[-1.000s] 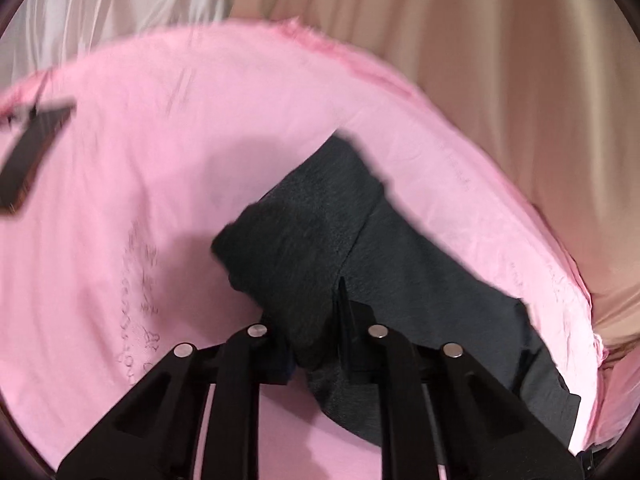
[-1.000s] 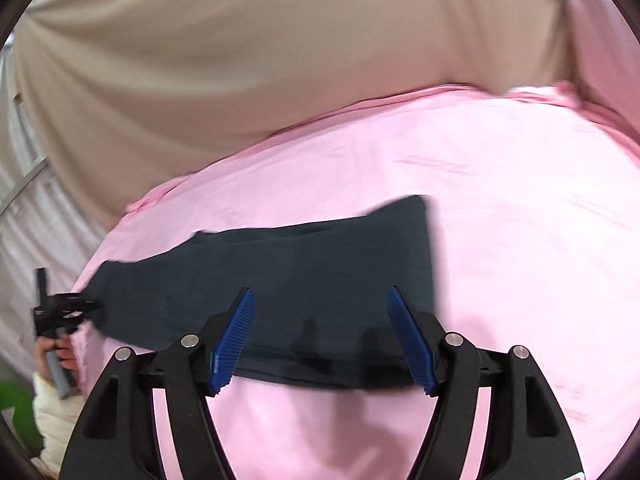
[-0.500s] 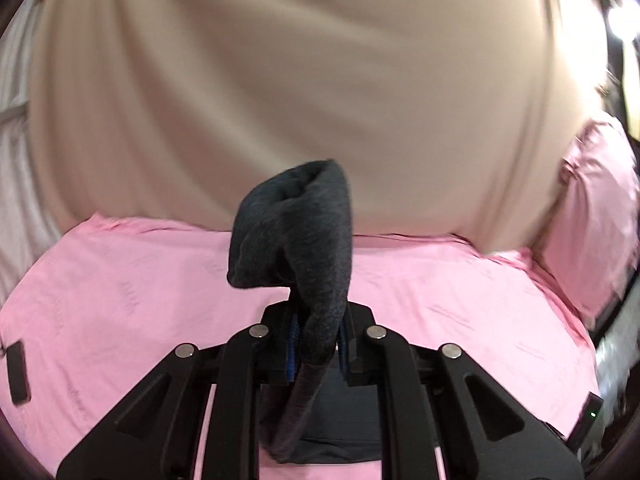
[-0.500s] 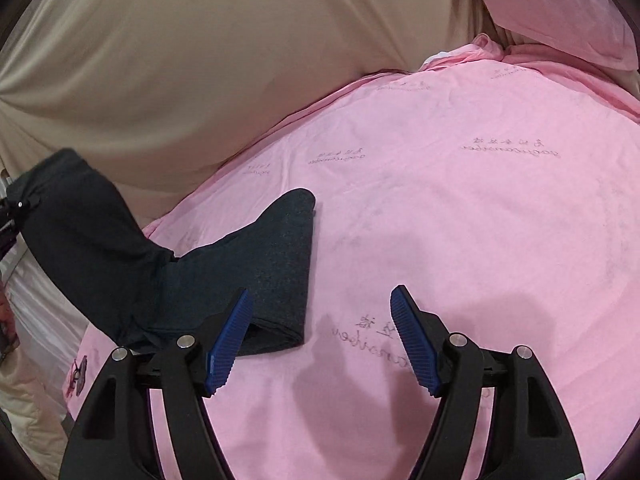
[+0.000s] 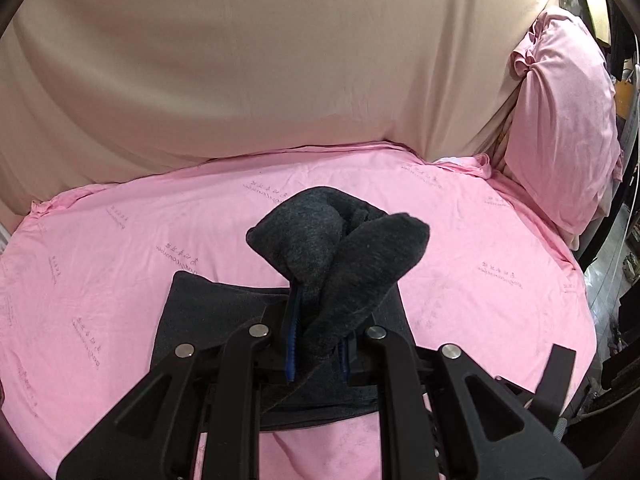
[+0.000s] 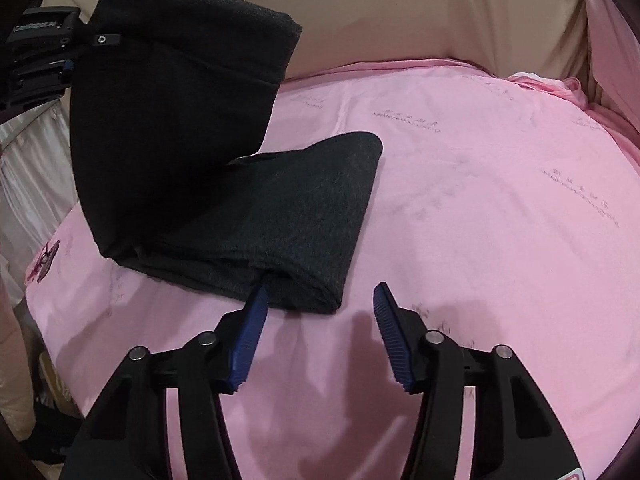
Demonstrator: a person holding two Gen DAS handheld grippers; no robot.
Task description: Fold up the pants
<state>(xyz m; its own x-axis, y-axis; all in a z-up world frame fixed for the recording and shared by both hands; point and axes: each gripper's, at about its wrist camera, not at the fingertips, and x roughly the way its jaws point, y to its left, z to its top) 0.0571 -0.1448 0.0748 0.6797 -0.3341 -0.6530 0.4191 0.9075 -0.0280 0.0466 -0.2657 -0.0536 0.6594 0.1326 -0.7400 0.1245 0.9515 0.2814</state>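
Since half a second ago the left gripper [image 5: 316,344] has carried its end of the pants [image 6: 280,216] farther over the part that lies flat, so that in the right wrist view the lifted fabric now hangs close above the folded stack instead of off at the left edge. Its fingers [image 5: 291,344] are clamped on a bunched end of the dark grey cloth, which bulges up in two rounded lobes ahead of them. Below, the rest of the pants [image 5: 216,312] lies flat on the pink sheet [image 5: 120,264] of the bed.

In the right wrist view the right gripper [image 6: 320,320] hovers just above the sheet [image 6: 480,220] with its blue-padded fingers [image 6: 250,336] apart, holding nothing (the left pad tip sits right at the near edge of the folded cloth; contact cannot be told). The left gripper [image 6: 44,56] shows at upper left, holding the raised end well clear of the bed.

Beige drapery [image 5: 280,60] hangs behind the bed, and a pink pillow [image 5: 568,120] leans at the right.
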